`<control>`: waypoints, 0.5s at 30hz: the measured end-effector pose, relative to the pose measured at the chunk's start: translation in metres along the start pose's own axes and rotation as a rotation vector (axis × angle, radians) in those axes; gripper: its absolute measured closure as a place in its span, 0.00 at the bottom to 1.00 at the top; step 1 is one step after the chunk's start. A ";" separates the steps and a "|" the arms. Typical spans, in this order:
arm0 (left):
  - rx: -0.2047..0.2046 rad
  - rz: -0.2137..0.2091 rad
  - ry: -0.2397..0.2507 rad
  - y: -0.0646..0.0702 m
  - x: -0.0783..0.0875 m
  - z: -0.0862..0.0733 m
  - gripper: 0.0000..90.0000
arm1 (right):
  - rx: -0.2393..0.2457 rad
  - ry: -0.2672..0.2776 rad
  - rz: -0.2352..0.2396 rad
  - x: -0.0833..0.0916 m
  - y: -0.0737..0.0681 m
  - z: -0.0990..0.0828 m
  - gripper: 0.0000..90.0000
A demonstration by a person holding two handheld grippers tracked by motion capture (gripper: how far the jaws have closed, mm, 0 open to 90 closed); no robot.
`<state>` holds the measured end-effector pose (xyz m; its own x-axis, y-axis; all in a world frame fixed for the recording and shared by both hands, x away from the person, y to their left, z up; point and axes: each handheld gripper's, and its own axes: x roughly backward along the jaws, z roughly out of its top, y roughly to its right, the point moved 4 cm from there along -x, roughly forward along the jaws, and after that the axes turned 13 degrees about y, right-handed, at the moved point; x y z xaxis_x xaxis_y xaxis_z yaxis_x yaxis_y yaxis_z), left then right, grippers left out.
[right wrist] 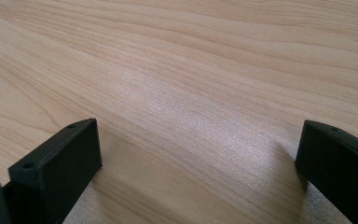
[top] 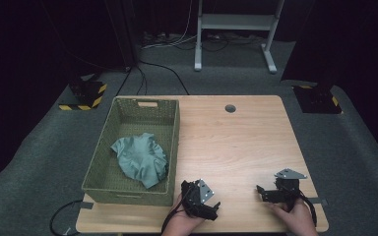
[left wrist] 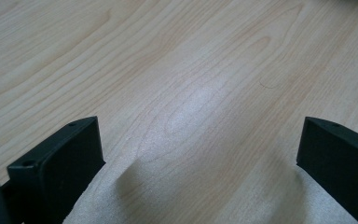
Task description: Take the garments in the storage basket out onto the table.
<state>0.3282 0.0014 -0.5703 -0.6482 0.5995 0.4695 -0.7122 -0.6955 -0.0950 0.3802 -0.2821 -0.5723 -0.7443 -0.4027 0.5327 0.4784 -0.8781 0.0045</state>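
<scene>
Currently both tools rest low over the bare front part of the tabletop (top: 236, 142), which reads as a start or idle position: no object is held and no reach is under way. The left tool (top: 211, 209) sits just right of the basket's front corner; in the left gripper view its jaws stand wide apart with only wood grain between them. The right tool (top: 262, 192) lies near the front right edge, well apart from the left one, and the right gripper view shows the same condition (jaws spread wide, nothing between them). The work item nearest the tools is the green cloth (top: 141, 158), which lies crumpled inside the woven basket (top: 172, 147) at the left side of the tabletop, toward its front half. Judged from this layout, the step in hand is the approach to the cloth. The next move calls for the left tool to rise above the basket wall, travel left over the rim, and descend onto a raised fold of the cloth before closing. The basket's right wall stands directly between the left tool and the cloth, so a lateral move at the present height would likely strike it. A round cable hole (top: 230, 108) sits near the far edge, out of the working path.
</scene>
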 end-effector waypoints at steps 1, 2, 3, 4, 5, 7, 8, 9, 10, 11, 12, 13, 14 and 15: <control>-0.001 -0.002 0.000 0.000 0.000 0.000 0.01 | 0.000 0.000 0.000 0.000 0.000 0.000 0.00; 0.000 -0.009 0.002 0.000 0.000 0.000 0.01 | 0.001 -0.001 0.002 0.000 -0.001 0.000 0.00; 0.003 -0.014 0.005 0.000 0.000 0.000 0.01 | 0.001 -0.001 0.002 0.000 -0.001 0.000 0.00; 0.003 -0.014 0.005 0.000 0.000 0.000 0.01 | 0.001 -0.001 0.002 0.000 -0.001 0.000 0.00; 0.012 -0.023 0.010 0.000 0.001 0.000 0.01 | 0.003 0.000 0.005 0.000 -0.001 0.000 0.00; 0.017 -0.027 0.011 -0.001 0.001 0.000 0.01 | 0.000 0.000 0.005 0.000 -0.001 0.000 0.00; 0.023 -0.029 0.012 -0.001 0.001 0.000 0.01 | -0.004 0.001 0.008 0.000 0.000 0.000 0.00; 0.028 -0.031 0.014 -0.002 0.001 0.000 0.01 | -0.008 0.003 0.012 0.001 0.000 0.000 0.00; 0.031 -0.030 0.015 -0.002 0.001 0.000 0.01 | -0.013 0.005 0.014 0.001 0.000 0.000 0.00; 0.037 -0.033 0.018 -0.003 0.001 0.000 0.01 | -0.020 0.010 0.020 0.001 0.001 0.000 0.00; 0.041 -0.034 0.020 -0.003 0.002 0.000 0.01 | -0.023 0.011 0.023 0.001 0.001 0.000 0.00; 0.043 -0.039 0.022 -0.003 0.002 0.000 0.01 | -0.026 0.011 0.024 0.001 0.001 0.000 0.00; 0.057 -0.044 0.030 -0.004 0.002 0.000 0.01 | -0.026 0.011 0.023 0.001 0.001 0.000 0.00; 0.065 -0.047 0.033 -0.005 0.003 0.000 0.01 | -0.022 0.011 0.022 0.001 0.001 0.000 0.00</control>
<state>0.3300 0.0063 -0.5683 -0.6238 0.6441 0.4427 -0.7235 -0.6901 -0.0155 0.3801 -0.2837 -0.5715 -0.7388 -0.4243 0.5236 0.4843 -0.8746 -0.0254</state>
